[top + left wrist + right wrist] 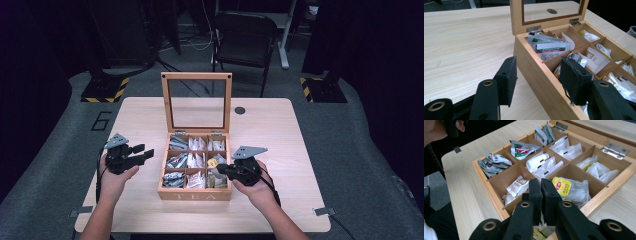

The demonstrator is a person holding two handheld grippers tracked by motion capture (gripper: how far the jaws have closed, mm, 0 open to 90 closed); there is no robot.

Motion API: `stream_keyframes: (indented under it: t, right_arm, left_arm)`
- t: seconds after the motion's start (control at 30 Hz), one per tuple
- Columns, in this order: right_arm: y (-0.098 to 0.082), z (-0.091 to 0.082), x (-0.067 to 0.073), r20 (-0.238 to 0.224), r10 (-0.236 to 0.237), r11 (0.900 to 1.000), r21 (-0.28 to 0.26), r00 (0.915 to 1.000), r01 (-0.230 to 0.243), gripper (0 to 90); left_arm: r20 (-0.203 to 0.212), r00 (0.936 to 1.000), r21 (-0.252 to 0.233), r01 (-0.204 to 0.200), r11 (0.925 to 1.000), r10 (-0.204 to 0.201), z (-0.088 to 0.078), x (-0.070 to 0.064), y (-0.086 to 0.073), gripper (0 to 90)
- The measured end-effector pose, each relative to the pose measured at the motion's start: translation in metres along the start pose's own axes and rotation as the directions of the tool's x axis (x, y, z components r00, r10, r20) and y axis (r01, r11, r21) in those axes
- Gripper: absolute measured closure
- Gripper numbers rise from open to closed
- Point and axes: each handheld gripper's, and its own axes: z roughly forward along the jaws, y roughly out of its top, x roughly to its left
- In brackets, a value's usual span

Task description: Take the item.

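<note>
**Right fingers closed over the tea box, left fingers apart beside it**

A wooden tea box (195, 194) sits in the middle of the pale worktop (280, 130), its glass-paned lid (196, 102) standing upright at the back. Inside are 9 compartments, 3 by 3, holding paper and foil tea sachets. The right gripper (218, 170) hangs over the right-hand column of the box, its fingers (535, 195) pressed together with barely a gap. In the right gripper view something pale and thin shows low down between them, but I cannot tell whether it is a sachet being pinched. Just past those fingertips, a yellow-labelled tea bag (570, 188) lies in the middle compartment of that column. The left gripper (147, 152) is held off the box's left side, near its wall, its fingers (507, 80) partly apart with nothing between them. A dark round disc (240, 110) lies on the worktop behind the lid.
</note>
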Motion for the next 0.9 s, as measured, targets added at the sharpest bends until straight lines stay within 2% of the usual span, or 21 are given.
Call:
stream_keyframes:
  t: [0.33,0.47,0.6,0.9]
  right_arm:
    - [0.02,-0.016,-0.002,0.004,-0.017,1.0,-0.024,0.9999,0.017,87.4]
    - [0.029,-0.022,-0.004,0.014,-0.035,0.999,-0.036,0.9993,0.036,87.4]
    - [0.037,-0.028,-0.008,0.027,-0.033,0.998,-0.048,0.9991,0.034,87.4]
    - [0.053,-0.052,-0.022,0.093,-0.045,0.996,-0.075,0.9947,0.052,87.4]
  left_arm:
    - [-0.005,1.0,-0.002,0.006,1.0,-0.006,-0.001,0.002,-0.001,47.8]
    - [-0.007,1.0,-0.002,0.007,1.0,-0.007,-0.001,0.002,-0.001,47.6]
    - [-0.008,1.0,-0.004,0.005,1.0,-0.006,-0.001,0.002,-0.001,47.6]
    - [-0.009,0.9999,0.001,0.005,1.0,-0.005,-0.001,0.002,-0.002,47.6]
